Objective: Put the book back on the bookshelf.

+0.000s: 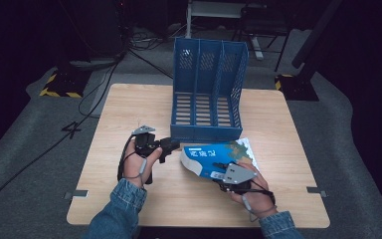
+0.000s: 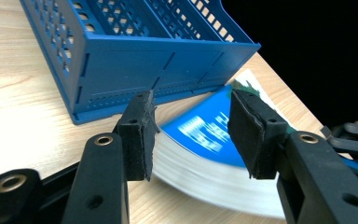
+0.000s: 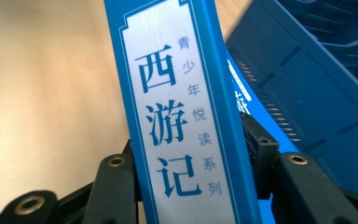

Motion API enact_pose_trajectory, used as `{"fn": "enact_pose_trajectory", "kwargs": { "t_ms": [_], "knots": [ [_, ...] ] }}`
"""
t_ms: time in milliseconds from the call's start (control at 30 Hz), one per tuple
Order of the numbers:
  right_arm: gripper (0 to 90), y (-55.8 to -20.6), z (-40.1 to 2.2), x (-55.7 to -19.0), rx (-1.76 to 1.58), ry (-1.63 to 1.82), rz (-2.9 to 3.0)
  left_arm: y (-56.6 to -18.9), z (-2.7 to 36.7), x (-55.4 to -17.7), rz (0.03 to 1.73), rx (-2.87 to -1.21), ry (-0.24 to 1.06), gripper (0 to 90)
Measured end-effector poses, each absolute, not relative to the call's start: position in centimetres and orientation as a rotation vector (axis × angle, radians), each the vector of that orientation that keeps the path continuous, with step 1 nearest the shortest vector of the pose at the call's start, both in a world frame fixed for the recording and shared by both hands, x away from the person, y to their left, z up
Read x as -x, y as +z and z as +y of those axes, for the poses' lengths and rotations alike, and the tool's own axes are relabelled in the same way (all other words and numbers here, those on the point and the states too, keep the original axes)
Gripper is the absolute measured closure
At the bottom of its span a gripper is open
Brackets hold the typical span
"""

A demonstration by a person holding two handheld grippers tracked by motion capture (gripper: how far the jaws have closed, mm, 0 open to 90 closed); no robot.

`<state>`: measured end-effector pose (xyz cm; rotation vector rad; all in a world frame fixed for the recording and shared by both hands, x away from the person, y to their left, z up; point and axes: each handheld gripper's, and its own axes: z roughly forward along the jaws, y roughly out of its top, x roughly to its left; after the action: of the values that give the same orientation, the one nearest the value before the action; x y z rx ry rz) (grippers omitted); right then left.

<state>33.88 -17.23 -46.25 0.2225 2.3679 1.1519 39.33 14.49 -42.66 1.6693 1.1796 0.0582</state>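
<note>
At the lower middle of the high view we see a blue book (image 1: 214, 158) lying tilted on the wooden surface (image 1: 129, 107), just in front of the blue file rack (image 1: 209, 89) that stands at the centre of the frame. Our right hand-held gripper (image 1: 225, 172) is clamped on the book's near end; in the right gripper view its two black jaws press on either side of the spine, whose white label with blue characters runs up the middle of the frame, and the rack's wall fills the upper right. Our left hand-held gripper (image 1: 171, 146) sits at the lower left of the high view, pointing toward the book's left end and just short of it. In the left gripper view its jaws stand apart with nothing between the pads; the blurred book (image 2: 205, 140), pages fanned, lies beyond them, with the rack (image 2: 135, 51) across the upper left.
</note>
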Motion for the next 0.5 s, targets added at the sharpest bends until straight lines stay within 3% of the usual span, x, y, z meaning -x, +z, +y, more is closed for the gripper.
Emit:
{"fn": "enact_pose_trajectory", "kwargs": {
  "t_ms": [500],
  "knots": [
    [60.0, -42.5, -20.9, -34.1, -0.330, 1.454, 2.546, -42.7, 14.8, -39.4, 1.175, -1.655, 0.052, 53.5]
  ]
}}
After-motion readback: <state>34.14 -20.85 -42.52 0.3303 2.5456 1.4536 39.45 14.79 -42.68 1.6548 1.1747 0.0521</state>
